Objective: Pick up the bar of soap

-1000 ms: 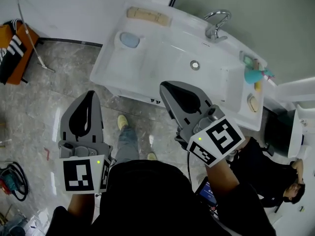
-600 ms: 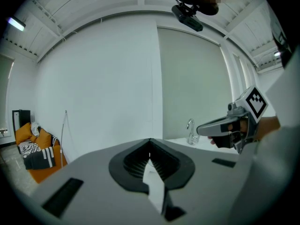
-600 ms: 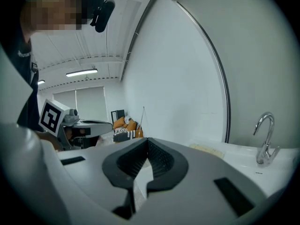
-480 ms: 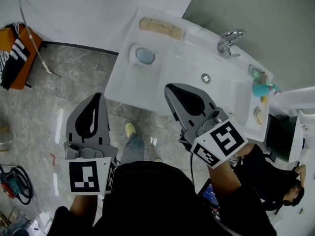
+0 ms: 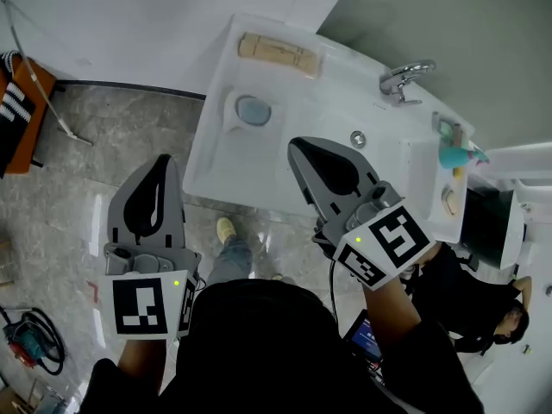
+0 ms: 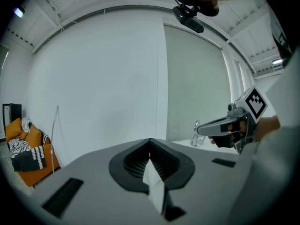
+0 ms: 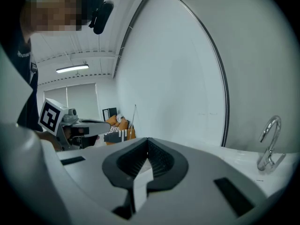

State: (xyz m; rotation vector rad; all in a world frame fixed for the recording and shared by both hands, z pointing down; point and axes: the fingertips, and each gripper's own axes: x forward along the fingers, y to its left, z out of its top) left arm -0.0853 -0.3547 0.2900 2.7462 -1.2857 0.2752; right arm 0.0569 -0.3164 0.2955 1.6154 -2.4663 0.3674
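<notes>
Two hand-held grippers, each with jaws closed together and nothing between them. Left hand-held gripper (image 5: pixel 162 160) hangs over the grey floor (image 5: pixel 69 197), near and left of the one white washbasin (image 5: pixel 222 162). Right hand-held gripper (image 5: pixel 295 144) has its tip over the basin's near edge. One blue-grey oval, apparently the bar of soap (image 5: pixel 253 110), lies in a recess on the basin's left part, apart from both grippers. One chrome tap (image 5: pixel 404 80) far right, one drain (image 5: pixel 358 139), one beige pad (image 5: pixel 276 54) on the far rim.
</notes>
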